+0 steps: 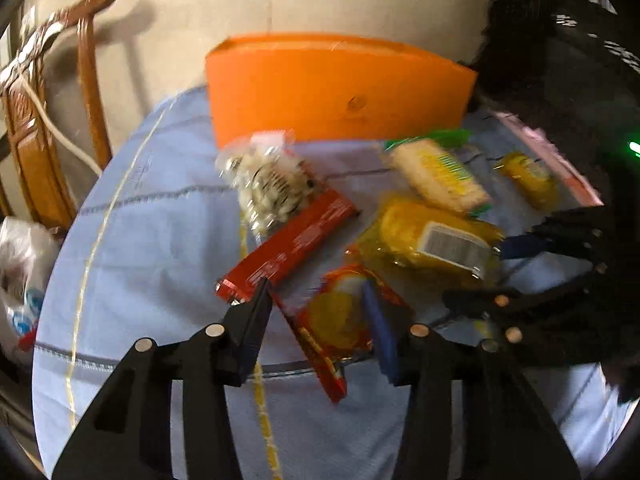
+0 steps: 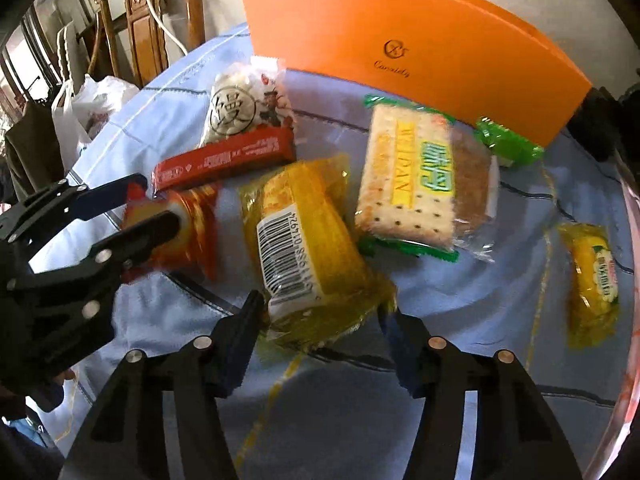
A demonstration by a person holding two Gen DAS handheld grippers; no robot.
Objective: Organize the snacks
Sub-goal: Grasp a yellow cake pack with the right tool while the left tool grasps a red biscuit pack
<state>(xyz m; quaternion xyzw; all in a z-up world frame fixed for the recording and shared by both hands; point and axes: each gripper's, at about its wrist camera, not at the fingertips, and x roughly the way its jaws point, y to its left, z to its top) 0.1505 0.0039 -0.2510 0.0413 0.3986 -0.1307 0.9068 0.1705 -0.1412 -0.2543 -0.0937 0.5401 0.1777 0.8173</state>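
Snacks lie on a blue cloth in front of an orange box. My left gripper is open, its fingers on either side of an orange-red packet; it also shows in the right wrist view around that packet. My right gripper is open around the near end of a big yellow packet with a barcode. A red bar, a clear bag of white puffs, a green-edged cracker pack and a small yellow packet lie around.
A wooden chair stands at the left past the table edge. White plastic bags hang low on the left. A pink rim borders the cloth on the right. A dark shape stands at the back right.
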